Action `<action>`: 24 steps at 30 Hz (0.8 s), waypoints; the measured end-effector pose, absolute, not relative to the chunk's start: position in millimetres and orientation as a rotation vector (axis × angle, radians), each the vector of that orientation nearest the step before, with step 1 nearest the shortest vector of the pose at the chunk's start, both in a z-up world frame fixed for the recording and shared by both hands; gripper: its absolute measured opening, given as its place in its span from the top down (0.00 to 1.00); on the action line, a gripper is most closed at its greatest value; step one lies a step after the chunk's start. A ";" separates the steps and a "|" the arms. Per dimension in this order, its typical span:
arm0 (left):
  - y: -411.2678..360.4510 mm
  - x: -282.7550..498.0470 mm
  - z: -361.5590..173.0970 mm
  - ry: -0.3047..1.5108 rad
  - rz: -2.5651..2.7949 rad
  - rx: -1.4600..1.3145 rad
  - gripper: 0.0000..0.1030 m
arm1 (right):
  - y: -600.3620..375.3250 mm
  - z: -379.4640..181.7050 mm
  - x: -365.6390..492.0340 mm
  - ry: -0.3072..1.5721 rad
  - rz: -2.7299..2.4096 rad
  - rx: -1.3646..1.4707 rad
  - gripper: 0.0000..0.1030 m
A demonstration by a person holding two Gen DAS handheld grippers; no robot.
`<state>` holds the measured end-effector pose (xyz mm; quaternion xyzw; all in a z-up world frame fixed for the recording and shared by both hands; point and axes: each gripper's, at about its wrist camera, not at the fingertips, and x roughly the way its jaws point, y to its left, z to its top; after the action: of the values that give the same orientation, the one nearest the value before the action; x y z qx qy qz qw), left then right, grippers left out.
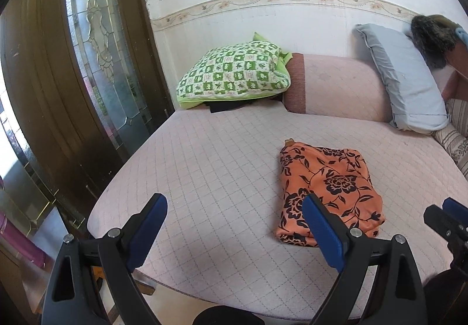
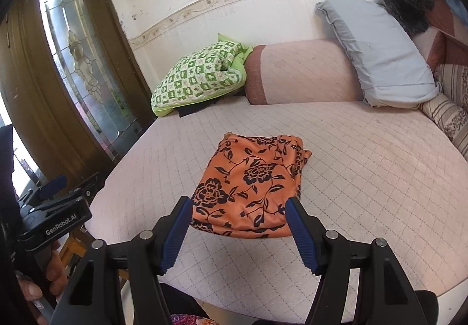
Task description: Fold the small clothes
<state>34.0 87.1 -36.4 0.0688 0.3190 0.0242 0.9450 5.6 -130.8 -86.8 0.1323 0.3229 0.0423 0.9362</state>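
left wrist view: the left hand-held gripper gapes wide and empty above the quilted bed, the folded orange floral garment lying to its right. right wrist view: the right hand-held gripper stands parted, gripping nothing, just short of the garment's near edge.

The folded garment is thin orange cloth with a black flower print, soft and matt. It lies on a bed cover of pale pink quilted fabric, stitched in diamonds. The pillow is green-and-white checked cotton; the other pillow is plain grey-blue cloth, creased. The door is dark varnished wood with textured leaded glass. Each claw — left, right — is matt black plastic with ribbed blue pads and shiny metal rivets.
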 end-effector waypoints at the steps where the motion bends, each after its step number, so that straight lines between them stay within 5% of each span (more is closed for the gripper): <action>1: 89.0 34.1 -36.3 0.651 0.053 0.135 0.09 | -127.6 -86.4 5.1 0.661 0.089 0.264 0.33; 24: 114.2 29.6 -38.9 0.643 0.133 0.127 0.08 | -91.8 -83.8 -1.6 0.651 0.128 0.188 0.33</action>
<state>29.6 114.2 -38.9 0.0626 0.3156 0.0653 0.9446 -1.6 -91.8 -83.8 0.0920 0.3192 0.0625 0.9411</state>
